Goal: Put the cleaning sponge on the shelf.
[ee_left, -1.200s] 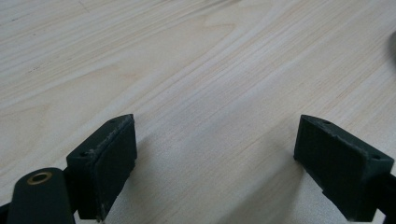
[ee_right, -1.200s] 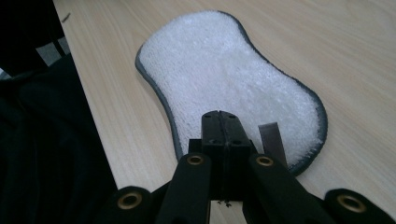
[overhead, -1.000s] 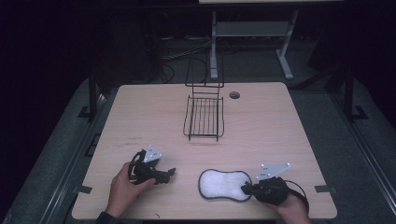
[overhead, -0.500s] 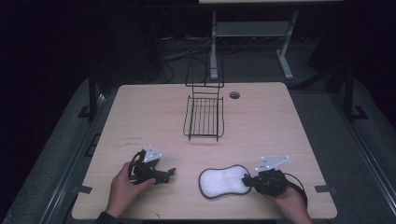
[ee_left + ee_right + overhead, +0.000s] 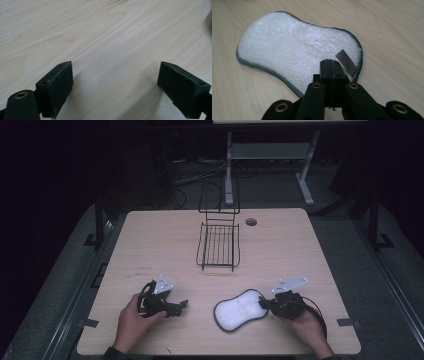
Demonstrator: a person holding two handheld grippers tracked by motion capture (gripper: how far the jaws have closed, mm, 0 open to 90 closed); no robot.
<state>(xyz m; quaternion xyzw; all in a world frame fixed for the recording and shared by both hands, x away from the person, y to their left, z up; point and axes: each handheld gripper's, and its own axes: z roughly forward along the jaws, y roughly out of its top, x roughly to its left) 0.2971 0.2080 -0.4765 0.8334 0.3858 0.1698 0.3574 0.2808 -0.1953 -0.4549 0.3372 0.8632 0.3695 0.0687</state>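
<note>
Both handheld grippers are matte black. The left gripper [image 5: 172, 306] carries a grey three-cornered plate on top; its fingers [image 5: 58, 86] are blocky black pads with small screw holes and a brass-ringed pivot hole beside them. The right gripper [image 5: 264, 303] has the same grey plate, brass-ringed holes along its black linkage, and a black cable looping behind.

My pale wooden table [image 5: 300, 250] sits in a dark room on grey floor [image 5: 65, 285]. Behind it I see a white metal stand [image 5: 270, 155] and loose cables [image 5: 195, 177]
</note>
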